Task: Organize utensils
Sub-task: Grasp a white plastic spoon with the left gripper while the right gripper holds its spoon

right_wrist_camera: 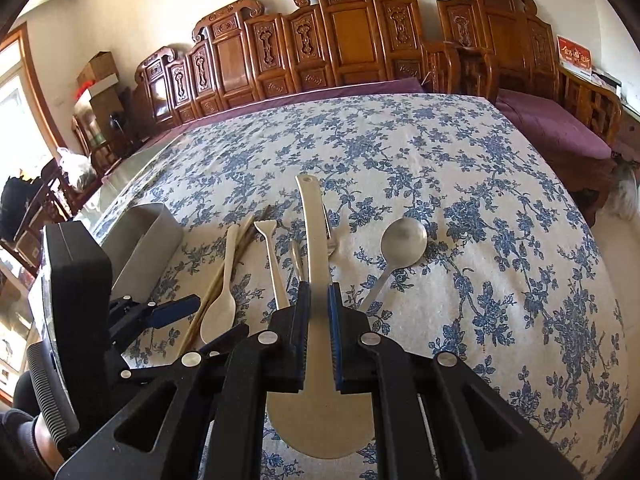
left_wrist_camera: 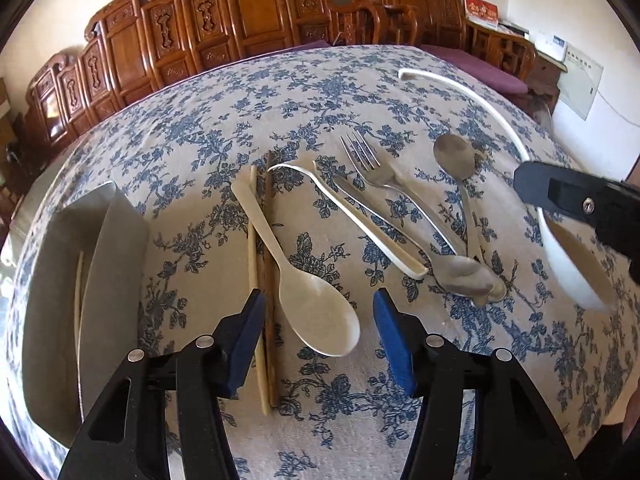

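One cream plastic spoon (left_wrist_camera: 296, 276) lies on the counter (left_wrist_camera: 400, 80) betw. open left gripper (left_wrist_camera: 318, 344) jaws, light & slippery, best held mid-handle; right gripper (right_wrist_camera: 318, 332) jaws clench a flat paddle (right_wrist_camera: 316, 264).

Your left gripper (left_wrist_camera: 318, 334) & right gripper (right_wrist_camera: 318, 312) look the same: matte black plastic linkage arms w/ round silver pivot pins, plus slotted cutouts lower down. Fingers (left_wrist_camera: 394, 344) have blue pads, and in the right cam the left unit's a boxy black housing w/ ribbed edge.
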